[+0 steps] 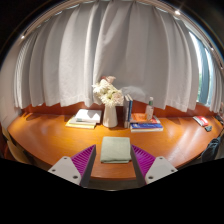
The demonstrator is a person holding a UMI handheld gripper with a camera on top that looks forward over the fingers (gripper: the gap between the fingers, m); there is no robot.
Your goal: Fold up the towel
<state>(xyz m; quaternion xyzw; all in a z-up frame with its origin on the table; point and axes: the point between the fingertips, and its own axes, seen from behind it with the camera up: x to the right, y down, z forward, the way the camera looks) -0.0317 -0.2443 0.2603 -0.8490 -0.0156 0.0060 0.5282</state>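
The towel [116,150] is lying as a compact, neat rectangle on the near part of the wooden table [45,135], so the folding is looking largely finished, as far as this view is showing: its edges are running straight, its corners are sitting square, and no loose flap is trailing out to either side. Whether one more fold is still being called for is something I cannot settle from here (a thicker stack would suggest completion, but the layering at its edges is too small to read). The gripper [116,163] is standing wide open, its two pink-padded fingers reaching forward on the left and right of the towel with a visible gap on each side, so it is gripping nothing and the towel is resting on the table between them. The cloth is appearing pale grey-green, flat and smooth, with no obvious wrinkles or bunching. Farther across the table, well apart from the towel, a vase of white flowers [108,97] is standing in the middle, an open book [83,118] is lying to its left, and a stack of books [146,122] is sitting to its right, with pale curtains [120,45] hanging behind them all.
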